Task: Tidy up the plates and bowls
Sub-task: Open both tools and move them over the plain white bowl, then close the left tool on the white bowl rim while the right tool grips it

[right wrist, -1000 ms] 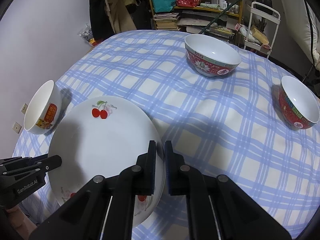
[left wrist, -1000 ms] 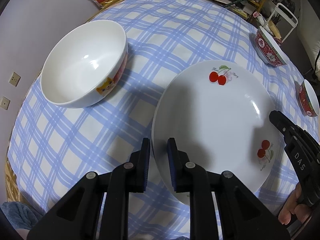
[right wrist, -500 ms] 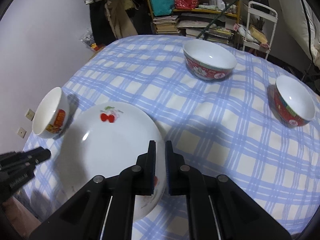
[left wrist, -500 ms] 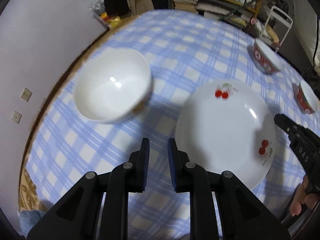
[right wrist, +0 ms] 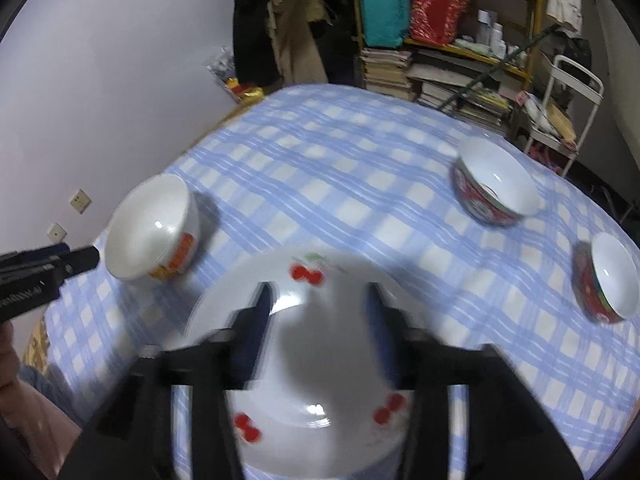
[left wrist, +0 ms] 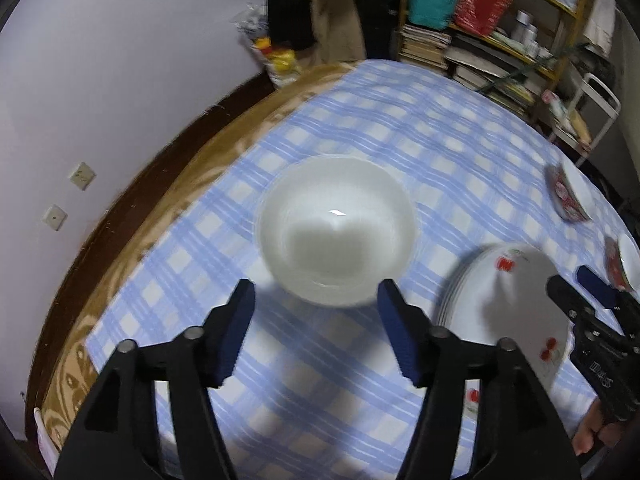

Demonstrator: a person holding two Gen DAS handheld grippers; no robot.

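A white bowl (left wrist: 335, 229) with a cartoon print stands on the blue checked tablecloth; it also shows in the right wrist view (right wrist: 154, 226). My left gripper (left wrist: 314, 304) is open and empty, raised just before this bowl. A stack of white cherry plates (right wrist: 320, 344) lies to its right, also in the left wrist view (left wrist: 508, 304). My right gripper (right wrist: 316, 304) is open and empty above the plates, blurred. Two red patterned bowls, a larger (right wrist: 494, 188) and a smaller (right wrist: 606, 278), stand at the right.
The table's left edge (left wrist: 160, 184) runs close to a white wall with two sockets. Cluttered shelves with books and bags (right wrist: 448, 40) and a white trolley (right wrist: 568, 96) stand behind the table.
Both grippers have opened wide and risen away from the plates. The left has swung left to face the white bowl; the right now hovers over the plate stack.
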